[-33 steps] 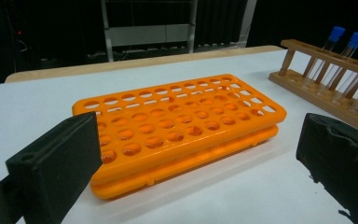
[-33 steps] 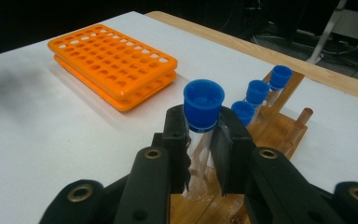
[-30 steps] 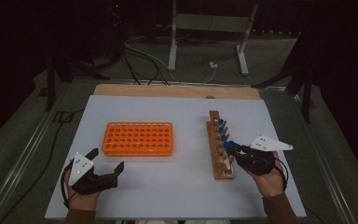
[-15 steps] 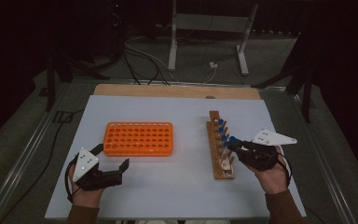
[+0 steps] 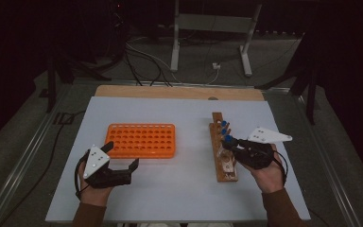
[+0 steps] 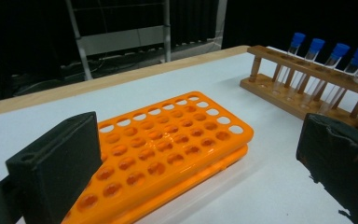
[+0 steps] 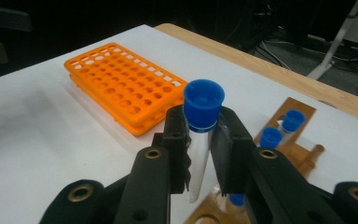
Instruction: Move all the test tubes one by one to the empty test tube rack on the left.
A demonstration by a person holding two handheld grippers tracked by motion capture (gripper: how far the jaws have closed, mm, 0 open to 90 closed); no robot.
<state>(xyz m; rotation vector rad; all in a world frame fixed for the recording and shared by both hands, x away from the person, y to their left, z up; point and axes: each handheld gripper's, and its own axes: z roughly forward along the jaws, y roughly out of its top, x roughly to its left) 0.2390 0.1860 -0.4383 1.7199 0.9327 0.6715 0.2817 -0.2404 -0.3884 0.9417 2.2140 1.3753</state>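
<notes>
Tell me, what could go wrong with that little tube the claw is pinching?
The right claw grips the blue-capped test tube just under its cap, so the clear tube might slip or crack if squeezed harder. Its bottom hangs low over the wooden rack, so it could knock the tubes standing there. The orange rack has small holes, so it might miss one.

The rack (image 5: 141, 140) is glossy orange plastic; the stand (image 5: 223, 153) at its 3 o'clock is bare wood. The tube (image 7: 199, 158) is clear, its cap (image 7: 203, 103) smooth blue plastic. The bench (image 5: 179, 189) is matt white.
</notes>
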